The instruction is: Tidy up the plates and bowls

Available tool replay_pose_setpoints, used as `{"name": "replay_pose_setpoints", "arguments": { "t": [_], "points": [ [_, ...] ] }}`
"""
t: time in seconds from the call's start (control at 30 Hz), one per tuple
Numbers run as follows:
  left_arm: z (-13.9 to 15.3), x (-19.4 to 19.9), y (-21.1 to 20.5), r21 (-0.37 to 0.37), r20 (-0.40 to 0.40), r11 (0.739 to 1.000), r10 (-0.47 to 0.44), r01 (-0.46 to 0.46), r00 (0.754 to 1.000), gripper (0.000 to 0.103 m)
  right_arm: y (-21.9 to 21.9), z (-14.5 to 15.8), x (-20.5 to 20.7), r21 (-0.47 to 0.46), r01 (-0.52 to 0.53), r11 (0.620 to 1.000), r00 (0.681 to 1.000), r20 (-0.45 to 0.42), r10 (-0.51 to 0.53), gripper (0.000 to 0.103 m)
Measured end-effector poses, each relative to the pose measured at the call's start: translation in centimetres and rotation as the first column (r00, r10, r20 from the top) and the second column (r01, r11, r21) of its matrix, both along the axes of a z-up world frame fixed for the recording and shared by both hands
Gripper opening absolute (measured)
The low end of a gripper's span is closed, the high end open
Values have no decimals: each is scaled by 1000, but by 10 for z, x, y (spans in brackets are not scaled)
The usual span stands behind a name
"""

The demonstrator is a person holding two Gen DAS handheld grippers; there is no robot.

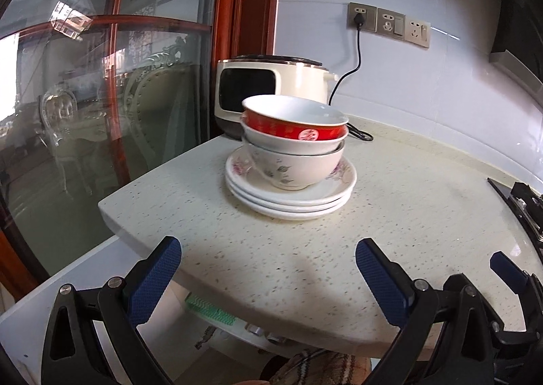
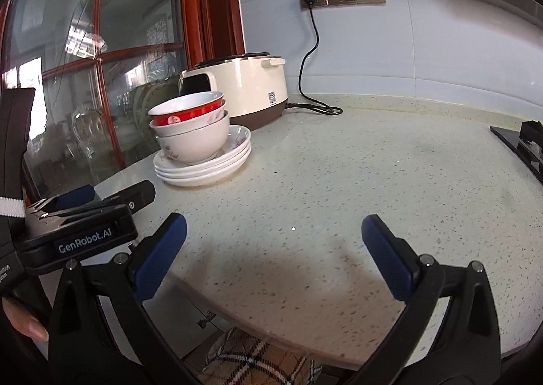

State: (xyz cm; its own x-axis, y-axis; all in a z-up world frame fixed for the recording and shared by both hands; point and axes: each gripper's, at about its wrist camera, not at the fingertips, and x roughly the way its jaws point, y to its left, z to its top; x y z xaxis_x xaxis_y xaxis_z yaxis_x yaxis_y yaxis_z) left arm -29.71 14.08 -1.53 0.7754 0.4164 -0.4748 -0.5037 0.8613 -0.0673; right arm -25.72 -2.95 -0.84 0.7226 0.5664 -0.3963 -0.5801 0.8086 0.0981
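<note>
Three white plates (image 1: 292, 203) with pink flowers are stacked on the speckled counter (image 1: 407, 215). On them stand three nested bowls: a flowered white one (image 1: 295, 166), a plain white one, and a red one (image 1: 295, 125) on top. The same stack of plates (image 2: 203, 167) and bowls (image 2: 191, 127) shows at the left of the right wrist view. My left gripper (image 1: 268, 269) is open and empty, a short way in front of the stack. My right gripper (image 2: 273, 249) is open and empty over bare counter, right of the stack. The left gripper's body (image 2: 81, 228) lies at its left.
A cream rice cooker (image 1: 268, 93) stands behind the stack, its black cord running to wall sockets (image 1: 388, 23). A glass door with a red wooden frame (image 1: 115, 96) is at the left. A black hob (image 2: 522, 147) sits at the right edge. The counter's edge is just below the grippers.
</note>
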Motion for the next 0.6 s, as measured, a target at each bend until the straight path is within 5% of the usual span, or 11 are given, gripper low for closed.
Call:
{"name": "replay_pose_setpoints", "arguments": {
  "t": [0.6],
  "points": [
    [-5, -14, 13, 16, -1, 1000, 11, -11, 1000, 103, 10, -1, -6, -20, -9, 1000, 1000, 9, 9, 103]
  ]
}}
